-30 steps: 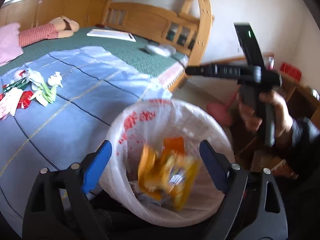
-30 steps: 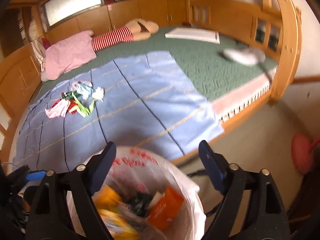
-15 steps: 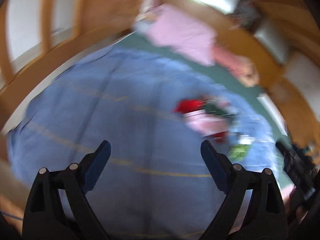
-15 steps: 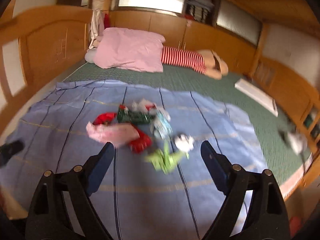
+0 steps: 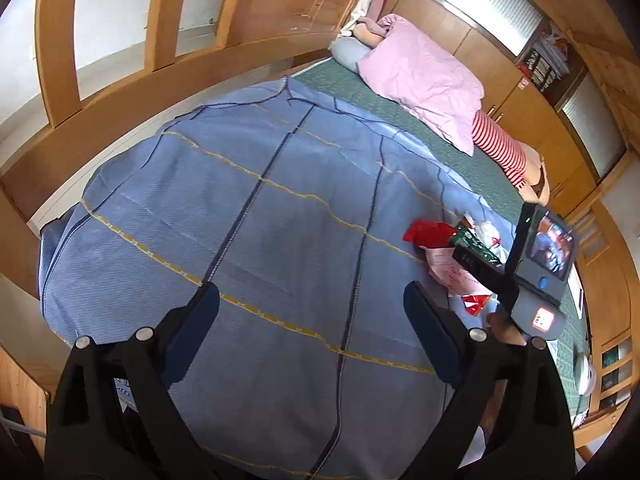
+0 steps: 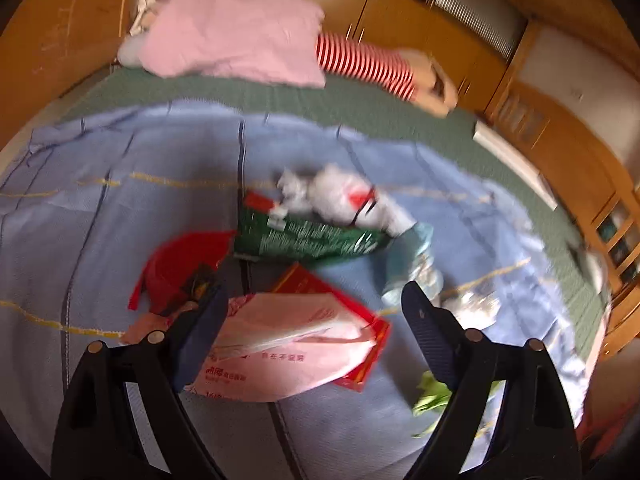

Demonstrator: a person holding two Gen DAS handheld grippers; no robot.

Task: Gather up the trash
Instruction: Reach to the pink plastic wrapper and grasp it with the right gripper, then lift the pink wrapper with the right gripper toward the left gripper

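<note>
A heap of trash lies on the blue sheet (image 6: 100, 216): a pink plastic bag (image 6: 288, 344), a red packet (image 6: 352, 308) under it, a red wrapper (image 6: 176, 268), a green snack bag (image 6: 308, 240), white crumpled plastic (image 6: 340, 196) and a green scrap (image 6: 432, 396). My right gripper (image 6: 312, 312) hangs open just above the pink bag, nothing between its fingers. My left gripper (image 5: 312, 312) is open over bare blue sheet (image 5: 240, 220). In the left wrist view the trash heap (image 5: 444, 240) lies at the right, partly hidden by the right gripper's body (image 5: 536, 264).
A pink pillow (image 6: 236, 32) and a red-striped cushion (image 6: 364, 64) lie at the head of the bed on the green mattress cover (image 6: 320, 100). A wooden bed rail (image 5: 120, 80) curves along the left. Wooden cabinets (image 6: 560, 152) line the far side.
Both grippers swung away from the lined trash bin and now face the bed. The right gripper came down close over the trash heap. Both stayed open.
</note>
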